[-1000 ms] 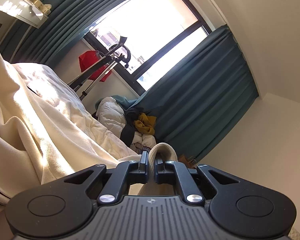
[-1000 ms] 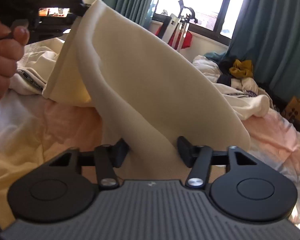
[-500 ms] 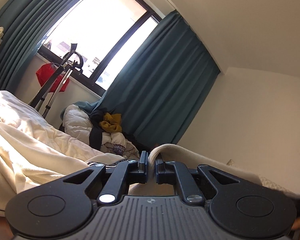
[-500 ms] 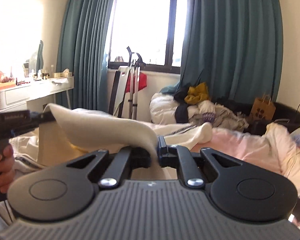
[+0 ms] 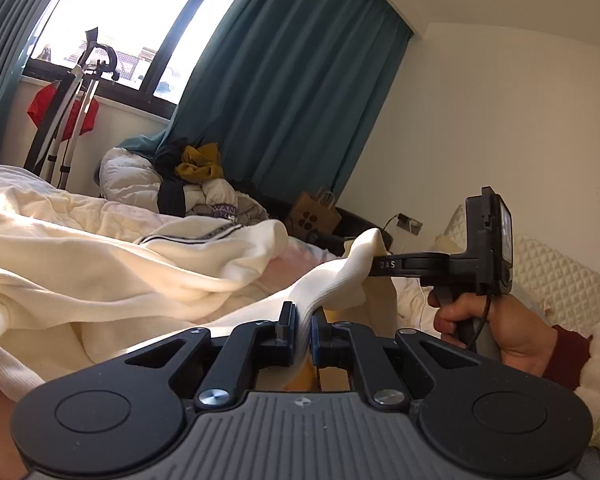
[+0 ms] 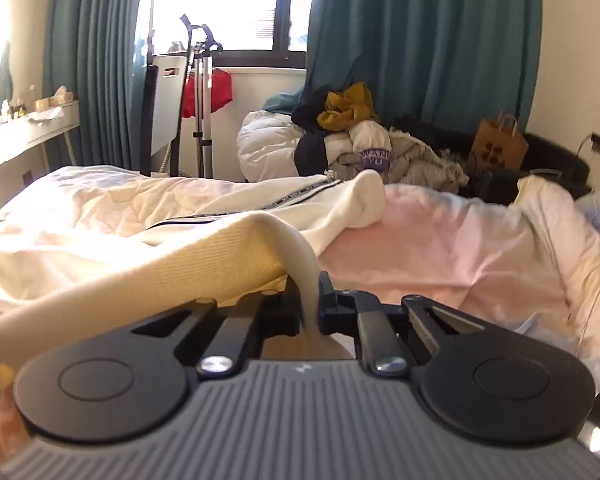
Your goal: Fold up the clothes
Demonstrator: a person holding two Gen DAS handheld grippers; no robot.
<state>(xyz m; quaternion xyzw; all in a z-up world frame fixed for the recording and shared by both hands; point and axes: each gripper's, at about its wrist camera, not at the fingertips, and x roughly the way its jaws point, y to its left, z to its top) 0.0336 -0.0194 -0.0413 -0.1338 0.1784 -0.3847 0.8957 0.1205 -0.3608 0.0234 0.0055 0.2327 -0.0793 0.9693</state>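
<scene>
Cream ribbed garment; white top with black striped trim; pale pink bedsheet; teal curtains; mustard cloth; brown paper bag; red fabric.

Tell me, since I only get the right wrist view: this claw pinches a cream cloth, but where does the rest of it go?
Observer: The left claw is shut on the same cloth, which runs straight between the two claws.
Visitor: Can you see my claw from there?
Observer: Yes. The right claw shows side-on, biting a raised corner of the cloth.
Visitor: Who holds it?
Observer: A hand with a dark red cuff, to the right of the left claw.
</scene>
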